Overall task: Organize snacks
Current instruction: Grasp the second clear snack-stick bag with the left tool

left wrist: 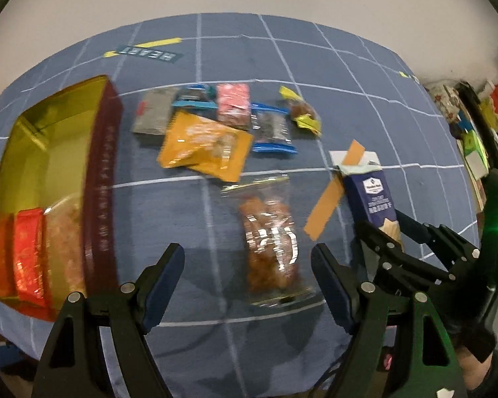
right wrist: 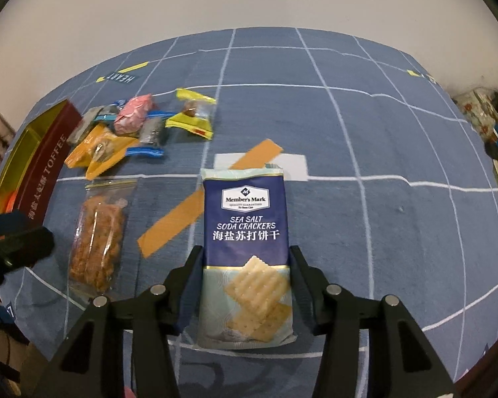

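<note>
My right gripper (right wrist: 245,258) is shut on a blue Member's Mark soda cracker pack (right wrist: 245,229), held above the blue cloth; the pack also shows in the left wrist view (left wrist: 370,199). My left gripper (left wrist: 249,265) is open and empty, straddling above a clear bag of brown snacks (left wrist: 270,238), seen too in the right wrist view (right wrist: 96,235). A gold-lined toffee box (left wrist: 99,179) at the left holds a red pack (left wrist: 30,255) and a clear pack. A pile of small snack packs (left wrist: 215,122) lies beyond.
The blue grid tablecloth (right wrist: 398,132) covers the table. Orange tape strips (right wrist: 169,222) and a white label lie in the middle. Cluttered shelves (left wrist: 481,116) stand at the far right. A white wall rises behind the table.
</note>
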### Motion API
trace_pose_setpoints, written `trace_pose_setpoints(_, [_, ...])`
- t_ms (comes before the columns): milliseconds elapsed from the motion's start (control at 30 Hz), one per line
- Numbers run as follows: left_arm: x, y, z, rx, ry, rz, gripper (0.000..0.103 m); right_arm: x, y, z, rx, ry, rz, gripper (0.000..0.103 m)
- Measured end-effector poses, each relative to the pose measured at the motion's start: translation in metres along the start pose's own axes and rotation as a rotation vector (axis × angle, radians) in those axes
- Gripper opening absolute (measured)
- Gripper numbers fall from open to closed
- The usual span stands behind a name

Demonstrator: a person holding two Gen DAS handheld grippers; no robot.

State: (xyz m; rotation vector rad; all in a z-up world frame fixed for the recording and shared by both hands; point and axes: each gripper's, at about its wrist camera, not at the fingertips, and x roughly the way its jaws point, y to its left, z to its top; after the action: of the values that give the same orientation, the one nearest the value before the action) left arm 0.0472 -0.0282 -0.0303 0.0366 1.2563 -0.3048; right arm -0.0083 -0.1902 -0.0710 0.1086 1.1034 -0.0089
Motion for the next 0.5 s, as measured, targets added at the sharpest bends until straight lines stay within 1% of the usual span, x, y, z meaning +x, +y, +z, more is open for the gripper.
trace_pose_setpoints(100, [0.013, -0.007, 0.006, -0.007, 0.023, -0.003, 0.075, 0.000, -0.004, 0.001, 0.016, 0.006, 0.016, 0.051])
trace_pose_setpoints(267, [0.030, -0.012, 0.012, -0.036, 0.060, 0.003, 0.075, 0.000, -0.003, 0.001, 0.003, 0.017, 0.013, 0.051])
trace_pose_setpoints(367, [0.037, -0.013, 0.015, -0.034, 0.063, 0.041, 0.075, 0.000, -0.002, 0.001, -0.007, 0.021, 0.006, 0.051])
trace_pose_setpoints(500, [0.043, -0.011, 0.016, -0.042, 0.068, 0.065, 0.074, 0.000, -0.002, 0.002, -0.006, 0.025, 0.006, 0.051])
